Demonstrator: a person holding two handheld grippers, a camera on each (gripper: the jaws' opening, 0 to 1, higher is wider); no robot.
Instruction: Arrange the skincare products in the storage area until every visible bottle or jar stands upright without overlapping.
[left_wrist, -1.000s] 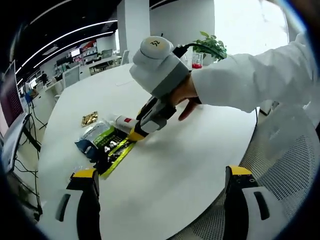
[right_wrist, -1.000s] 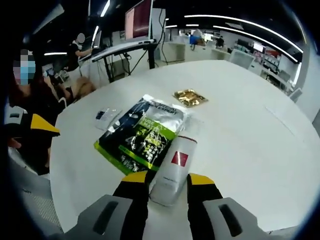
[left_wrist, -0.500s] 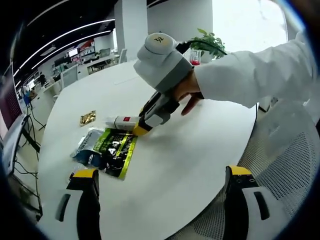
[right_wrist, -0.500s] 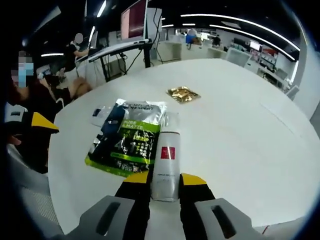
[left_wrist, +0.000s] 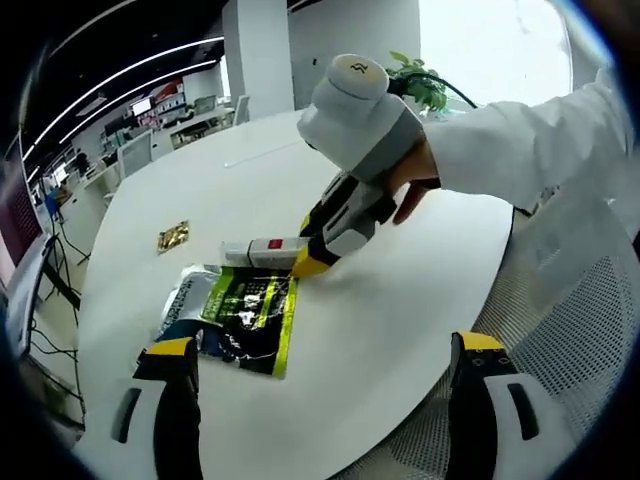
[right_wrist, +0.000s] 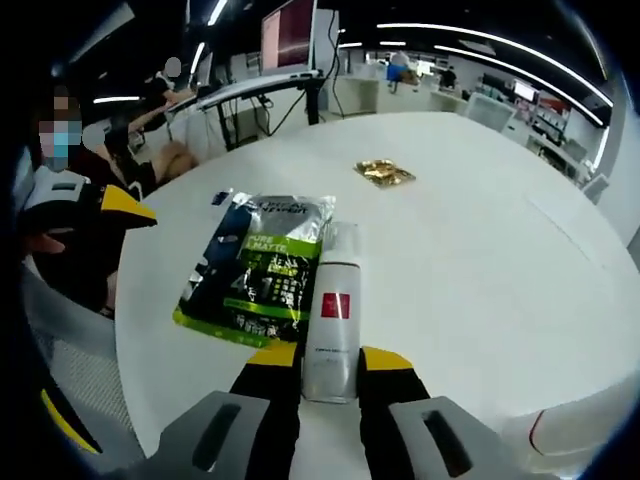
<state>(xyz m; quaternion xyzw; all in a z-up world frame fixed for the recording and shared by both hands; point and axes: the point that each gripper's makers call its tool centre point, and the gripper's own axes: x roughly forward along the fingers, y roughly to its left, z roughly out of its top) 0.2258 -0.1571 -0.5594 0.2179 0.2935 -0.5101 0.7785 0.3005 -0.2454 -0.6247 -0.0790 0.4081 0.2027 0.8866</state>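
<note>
The right gripper (right_wrist: 318, 362) is clamped on the base of a white spray bottle (right_wrist: 335, 310) lying flat on the round white counter (right_wrist: 480, 260), just beside a green sachet (right_wrist: 255, 275). The left gripper (left_wrist: 320, 380) hangs apart above the counter edge, holding nothing.

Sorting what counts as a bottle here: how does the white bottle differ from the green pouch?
The white bottle is a round cylinder with a red square label, clamped in the right gripper; the green pouch is flat, printed green and black, and ungripped. The bottle is narrower than the pouch. Both lie on the white table.
</note>
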